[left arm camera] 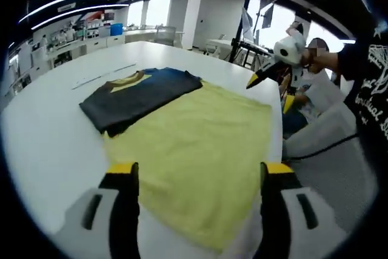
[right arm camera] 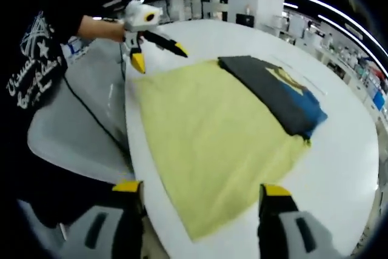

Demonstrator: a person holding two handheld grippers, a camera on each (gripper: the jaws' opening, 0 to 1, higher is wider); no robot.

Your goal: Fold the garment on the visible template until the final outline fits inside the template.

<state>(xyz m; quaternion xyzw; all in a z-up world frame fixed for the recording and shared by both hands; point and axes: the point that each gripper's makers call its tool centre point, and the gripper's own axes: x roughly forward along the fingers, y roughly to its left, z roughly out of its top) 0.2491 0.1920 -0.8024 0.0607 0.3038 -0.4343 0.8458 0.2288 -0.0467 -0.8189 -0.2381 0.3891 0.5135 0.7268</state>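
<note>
Folded garment (left arm camera: 140, 95) lies on yellow template (left arm camera: 200, 150), well beyond both grippers — left gripper (left arm camera: 199, 174) and right gripper (right arm camera: 200, 193) wide open, empty.

One folded dark garment (left arm camera: 136, 97), one yellow template cloth (left arm camera: 200, 162) and one white table (left arm camera: 48, 144) are here, with two grippers.

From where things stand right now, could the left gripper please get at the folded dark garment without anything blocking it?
Probably yes. The left gripper hangs open above the near edge of the yellow template, and the dark garment lies ahead at its far edge, with only flat cloth between. The right gripper is off to the side.
</note>
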